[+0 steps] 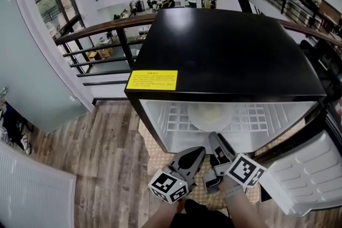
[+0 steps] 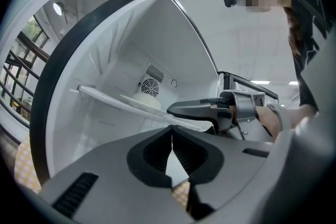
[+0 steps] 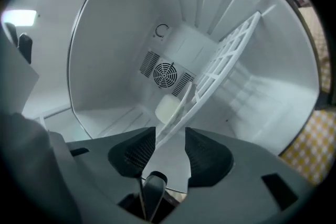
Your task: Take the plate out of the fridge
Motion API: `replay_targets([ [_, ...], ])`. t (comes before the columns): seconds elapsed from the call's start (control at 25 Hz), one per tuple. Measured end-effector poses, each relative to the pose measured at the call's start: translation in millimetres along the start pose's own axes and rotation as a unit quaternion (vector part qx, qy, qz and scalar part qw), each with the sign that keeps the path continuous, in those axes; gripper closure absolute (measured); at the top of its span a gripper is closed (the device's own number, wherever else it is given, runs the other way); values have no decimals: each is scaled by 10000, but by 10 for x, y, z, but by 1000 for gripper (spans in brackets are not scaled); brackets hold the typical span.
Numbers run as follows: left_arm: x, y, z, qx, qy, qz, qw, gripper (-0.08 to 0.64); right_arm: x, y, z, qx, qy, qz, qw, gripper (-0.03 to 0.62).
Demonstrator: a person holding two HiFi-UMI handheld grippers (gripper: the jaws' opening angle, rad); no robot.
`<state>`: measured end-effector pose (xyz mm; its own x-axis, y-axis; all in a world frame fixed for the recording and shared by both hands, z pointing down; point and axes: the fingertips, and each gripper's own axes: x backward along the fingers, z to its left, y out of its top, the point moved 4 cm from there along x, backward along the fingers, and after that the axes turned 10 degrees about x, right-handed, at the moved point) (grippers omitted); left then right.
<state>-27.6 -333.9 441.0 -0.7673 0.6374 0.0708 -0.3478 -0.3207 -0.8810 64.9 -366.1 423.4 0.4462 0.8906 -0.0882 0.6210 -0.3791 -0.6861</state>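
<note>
A round white plate lies on the white wire shelf inside the open black mini fridge. Both grippers hover low in front of the opening, close together. My left gripper has its jaws shut with nothing in them. My right gripper is turned on its side, just short of the shelf's front edge, and stands open. In the right gripper view the shelf and the plate run slantwise beyond the open right gripper, whose pads touch nothing. The left gripper view shows the left gripper with the plate far back.
The fridge door hangs open at the right, white inside. A yellow checked mat lies under the fridge on the wooden floor. A glass wall stands at the left, a railing behind.
</note>
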Motion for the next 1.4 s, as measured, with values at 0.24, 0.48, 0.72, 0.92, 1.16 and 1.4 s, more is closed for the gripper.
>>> replay_targets([
  [0.24, 1, 28, 41, 22, 30, -45, 10000, 549, -171, 50, -23, -834, -142, -124, 9963, 408],
  [0.48, 32, 27, 66, 29, 66, -55, 10000, 549, -299, 77, -118, -1413, -444, -263, 9886, 410],
  [0.72, 87, 45, 99, 38, 132, -76, 9999, 549, -291, 76, -67, -1594, -451, -219, 9859, 449],
  [0.92, 108, 64, 89, 33, 120, -94, 9999, 549, -229, 59, -63, -1702, -438, -161, 9843, 454],
  [1.16, 95, 73, 51, 35, 75, -98, 9999, 549, -129, 28, -40, -1989, -300, -189, 9794, 479],
  [1.4, 83, 66, 18, 35, 34, -114, 9999, 549, -77, 9, -51, -2178, -229, -217, 9755, 489],
])
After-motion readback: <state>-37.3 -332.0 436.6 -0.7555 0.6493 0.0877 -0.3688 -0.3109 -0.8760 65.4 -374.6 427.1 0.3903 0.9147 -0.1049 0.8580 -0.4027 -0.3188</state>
